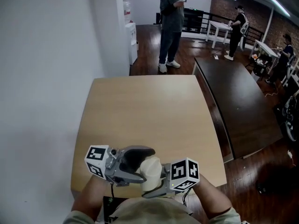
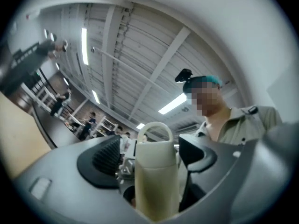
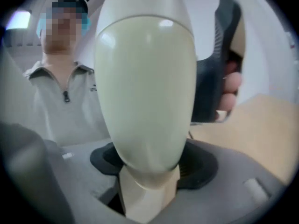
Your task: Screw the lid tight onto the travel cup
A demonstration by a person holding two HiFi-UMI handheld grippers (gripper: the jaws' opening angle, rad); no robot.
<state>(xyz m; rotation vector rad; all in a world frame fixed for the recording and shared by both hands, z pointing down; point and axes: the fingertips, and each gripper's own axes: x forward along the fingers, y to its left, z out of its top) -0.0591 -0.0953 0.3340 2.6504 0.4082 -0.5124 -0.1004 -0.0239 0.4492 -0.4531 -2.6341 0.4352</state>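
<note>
Looking down at a cream travel cup (image 1: 150, 171), up close to the chest, just over the near edge of the wooden table (image 1: 145, 106). Standing roughly upright, long axis near vertical, lid (image 2: 156, 153) end up, with a carry loop (image 2: 156, 124) on top. Clamped in the right gripper (image 3: 154, 164), pads pressing on both sides of the body. Framed by the left gripper (image 2: 152, 148) as well, but jaws spread wide, released. Capped, so no look inside. On the marker cubes (image 1: 185, 173), only black-and-white squares, nothing readable.
</note>
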